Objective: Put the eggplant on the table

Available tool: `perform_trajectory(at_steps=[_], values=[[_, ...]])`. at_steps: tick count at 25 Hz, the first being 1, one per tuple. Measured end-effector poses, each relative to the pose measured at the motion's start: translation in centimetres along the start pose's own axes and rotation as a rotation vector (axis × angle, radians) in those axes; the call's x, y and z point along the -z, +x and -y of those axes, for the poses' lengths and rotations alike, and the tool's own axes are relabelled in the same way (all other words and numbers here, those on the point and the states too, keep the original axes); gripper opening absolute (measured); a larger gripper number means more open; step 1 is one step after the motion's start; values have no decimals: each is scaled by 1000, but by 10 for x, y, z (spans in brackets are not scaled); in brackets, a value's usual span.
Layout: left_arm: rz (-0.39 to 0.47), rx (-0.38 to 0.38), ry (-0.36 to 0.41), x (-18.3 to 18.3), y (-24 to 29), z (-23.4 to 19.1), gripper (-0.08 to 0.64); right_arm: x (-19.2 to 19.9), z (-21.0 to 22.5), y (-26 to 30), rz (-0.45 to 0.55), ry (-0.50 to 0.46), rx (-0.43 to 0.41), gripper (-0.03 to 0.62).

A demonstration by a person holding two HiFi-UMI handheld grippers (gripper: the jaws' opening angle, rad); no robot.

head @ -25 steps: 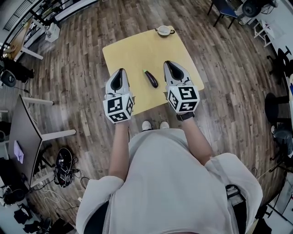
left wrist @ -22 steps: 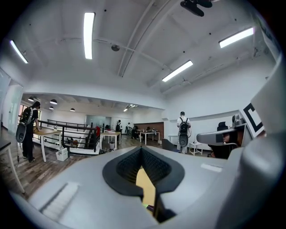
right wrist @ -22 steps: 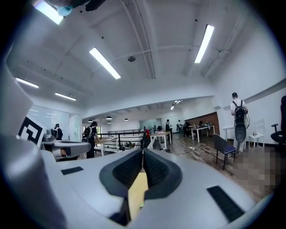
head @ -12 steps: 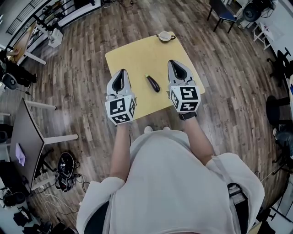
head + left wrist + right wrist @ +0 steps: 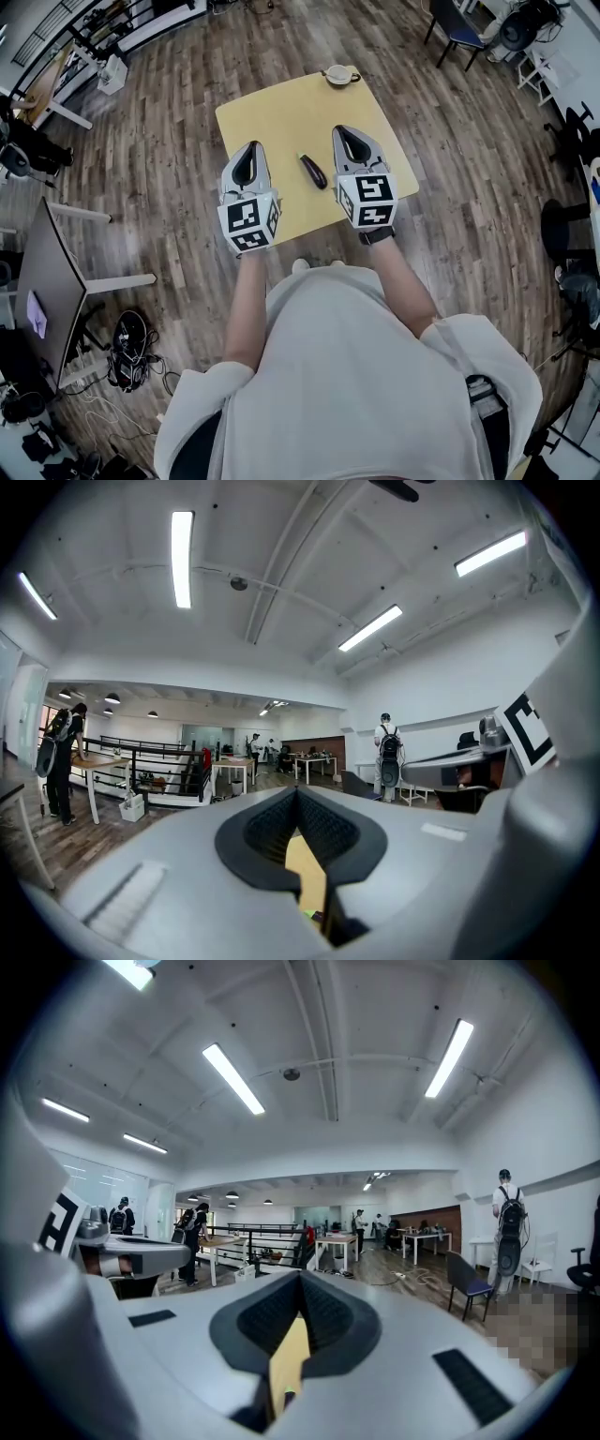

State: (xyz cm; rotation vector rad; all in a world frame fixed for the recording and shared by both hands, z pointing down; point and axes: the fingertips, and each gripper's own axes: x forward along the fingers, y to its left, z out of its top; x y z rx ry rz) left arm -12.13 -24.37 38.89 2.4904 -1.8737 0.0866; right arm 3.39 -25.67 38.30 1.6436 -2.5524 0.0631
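The left tongs [image 5: 248, 148] and the right tongs [image 5: 347, 132] are both closed on nothing, held above the yellow tabletop [image 5: 281, 111]. The eggplant [image 5: 313, 171] lies on it between them, touching neither. A small bowl [image 5: 338, 75] sits at the far edge; I cannot tell its contents.

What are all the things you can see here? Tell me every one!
eggplant: one, dark purple, on the table between the grippers
table: one, yellow, on the wooden floor
bowl: one, pale, table's far edge
chair: one, dark blue, far right
desk: one, grey, left side
left gripper: one, grey, jaws together, empty, left of the eggplant
right gripper: one, grey, jaws together, empty, right of the eggplant
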Motion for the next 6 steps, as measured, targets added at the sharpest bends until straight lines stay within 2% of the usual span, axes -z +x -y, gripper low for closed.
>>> perform_trajectory(at_steps=[6], values=[[9,31,-11,1,6,-1,9,6,-6,11,-19,-2,-12,11]])
